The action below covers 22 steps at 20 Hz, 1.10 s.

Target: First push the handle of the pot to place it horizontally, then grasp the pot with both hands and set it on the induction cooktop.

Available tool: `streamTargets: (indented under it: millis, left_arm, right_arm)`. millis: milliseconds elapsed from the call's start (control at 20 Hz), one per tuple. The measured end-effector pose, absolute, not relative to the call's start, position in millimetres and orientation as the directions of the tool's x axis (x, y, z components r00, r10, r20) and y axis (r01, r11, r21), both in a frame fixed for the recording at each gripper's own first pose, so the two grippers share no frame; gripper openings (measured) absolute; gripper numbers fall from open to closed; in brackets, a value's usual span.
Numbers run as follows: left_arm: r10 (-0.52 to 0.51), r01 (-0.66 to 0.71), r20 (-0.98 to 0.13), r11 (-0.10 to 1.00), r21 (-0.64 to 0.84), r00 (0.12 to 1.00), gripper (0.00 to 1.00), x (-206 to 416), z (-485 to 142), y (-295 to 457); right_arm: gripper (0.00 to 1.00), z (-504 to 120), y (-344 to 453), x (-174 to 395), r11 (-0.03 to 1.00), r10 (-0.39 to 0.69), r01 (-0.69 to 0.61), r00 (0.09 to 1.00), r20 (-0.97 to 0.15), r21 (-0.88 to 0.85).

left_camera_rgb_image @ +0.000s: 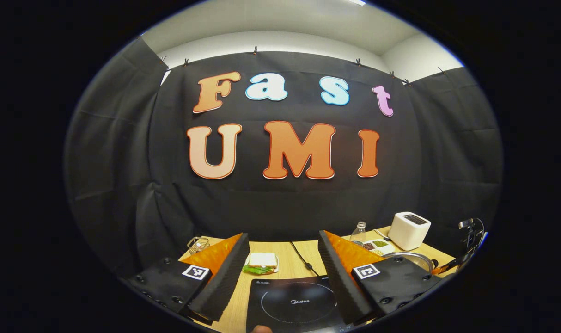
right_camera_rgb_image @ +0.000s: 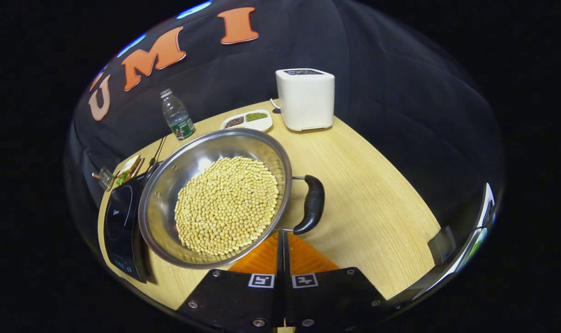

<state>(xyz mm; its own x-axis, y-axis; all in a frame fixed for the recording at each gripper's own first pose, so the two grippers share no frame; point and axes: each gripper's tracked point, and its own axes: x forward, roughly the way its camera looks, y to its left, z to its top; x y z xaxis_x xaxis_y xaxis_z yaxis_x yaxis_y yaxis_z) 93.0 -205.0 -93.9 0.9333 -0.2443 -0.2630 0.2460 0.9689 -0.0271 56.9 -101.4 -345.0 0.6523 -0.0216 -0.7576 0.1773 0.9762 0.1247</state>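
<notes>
Neither grasp is made: the pot (right_camera_rgb_image: 216, 199) sits on the worktop (right_camera_rgb_image: 368, 185) beside the induction cooktop (right_camera_rgb_image: 118, 222), right tool (right_camera_rgb_image: 283, 249) pressed closed and empty near its handle (right_camera_rgb_image: 312, 203), left tool (left_camera_rgb_image: 283, 273) wide open

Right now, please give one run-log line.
left gripper: open, above cooktop | right gripper: shut, beside pot handle | pot: on table

Bean-filled steel pot (right_camera_rgb_image: 216, 194) beside black cooktop (right_camera_rgb_image: 121, 222)
</notes>
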Motion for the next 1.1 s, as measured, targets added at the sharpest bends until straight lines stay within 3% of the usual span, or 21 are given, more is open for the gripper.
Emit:
streamTargets:
  millis: [1100]
  left_arm:
    - [-0.342,0.322,-0.469,0.938,-0.124,0.815,0.99,77,-248,-321]
  right_arm:
    - [0.0,-350,-126,139,0.972,-0.081,0.216,0.674,-0.734,0.091]
